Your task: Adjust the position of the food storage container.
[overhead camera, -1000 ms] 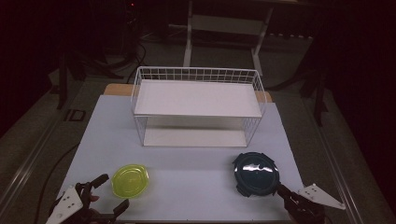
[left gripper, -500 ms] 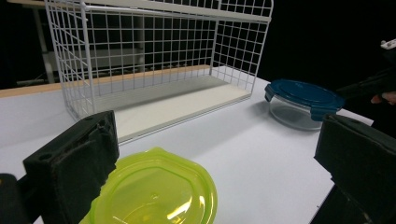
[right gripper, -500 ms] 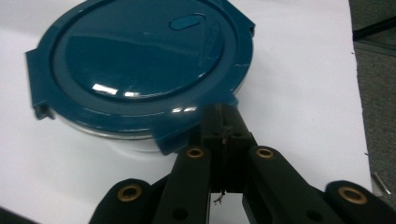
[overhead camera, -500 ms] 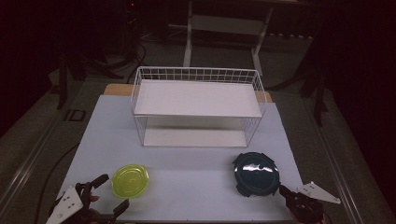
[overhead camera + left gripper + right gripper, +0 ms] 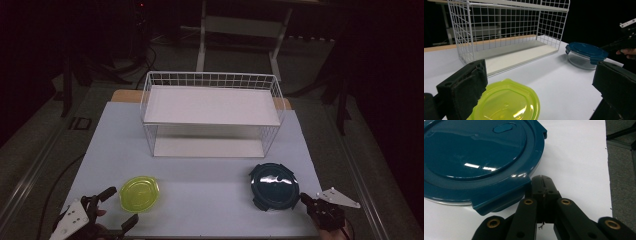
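Note:
A round glass container with a dark blue clip lid (image 5: pixel 274 185) (image 5: pixel 584 51) (image 5: pixel 474 152) stands at the near right of the white table. My right gripper (image 5: pixel 304 198) (image 5: pixel 542 185) (image 5: pixel 621 43) is shut with nothing between its jaws, and its tip rests right beside a lid clip at the container's near-right edge. A yellow-green lidded container (image 5: pixel 140 193) (image 5: pixel 506 102) sits at the near left. My left gripper (image 5: pixel 122 205) (image 5: pixel 540 85) stands wide open just behind it, one jaw on each side, not touching it.
A white wire rack with two shelves (image 5: pixel 210 105) (image 5: pixel 506 30) stands at the middle back of the table (image 5: pixel 210 175). The table's right edge (image 5: pixel 607 170) runs close beside my right gripper. A dark floor and stands lie beyond.
My right gripper has edged a little lower and closer to the blue lid's rim. The left gripper and both containers have stayed put.

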`<state>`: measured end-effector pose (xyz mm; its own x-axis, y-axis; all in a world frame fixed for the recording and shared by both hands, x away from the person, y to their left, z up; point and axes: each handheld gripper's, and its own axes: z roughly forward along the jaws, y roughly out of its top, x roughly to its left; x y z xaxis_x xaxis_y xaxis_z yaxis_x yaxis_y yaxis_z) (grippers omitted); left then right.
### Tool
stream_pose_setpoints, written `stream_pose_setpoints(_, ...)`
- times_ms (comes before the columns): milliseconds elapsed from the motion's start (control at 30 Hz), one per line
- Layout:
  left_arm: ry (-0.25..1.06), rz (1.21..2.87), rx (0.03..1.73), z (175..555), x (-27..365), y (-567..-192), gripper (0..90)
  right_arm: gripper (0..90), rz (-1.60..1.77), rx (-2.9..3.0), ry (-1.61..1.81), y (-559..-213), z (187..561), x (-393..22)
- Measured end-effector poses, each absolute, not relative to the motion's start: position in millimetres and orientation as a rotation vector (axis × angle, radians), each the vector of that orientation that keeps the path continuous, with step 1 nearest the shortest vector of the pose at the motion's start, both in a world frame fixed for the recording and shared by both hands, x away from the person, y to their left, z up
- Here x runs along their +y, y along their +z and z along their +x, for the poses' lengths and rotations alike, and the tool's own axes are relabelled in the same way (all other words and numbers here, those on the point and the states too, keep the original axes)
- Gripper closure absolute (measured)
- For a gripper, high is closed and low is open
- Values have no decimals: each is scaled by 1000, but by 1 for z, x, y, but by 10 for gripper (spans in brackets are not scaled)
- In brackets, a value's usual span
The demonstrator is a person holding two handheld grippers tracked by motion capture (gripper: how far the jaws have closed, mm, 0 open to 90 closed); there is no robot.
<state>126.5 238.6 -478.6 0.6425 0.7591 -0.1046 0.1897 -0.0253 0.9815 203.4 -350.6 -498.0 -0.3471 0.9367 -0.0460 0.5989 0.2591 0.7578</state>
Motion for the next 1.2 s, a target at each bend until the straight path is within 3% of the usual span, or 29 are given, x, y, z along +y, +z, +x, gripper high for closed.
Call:
stream_pose_setpoints(800,556,1571,805,125,238,-478,0,900,1312,2210,1001,-498,186,-344)
stream_pose_setpoints(1200,553,1569,809,126,238,-479,0,900,1313,2121,979,-494,254,-356)
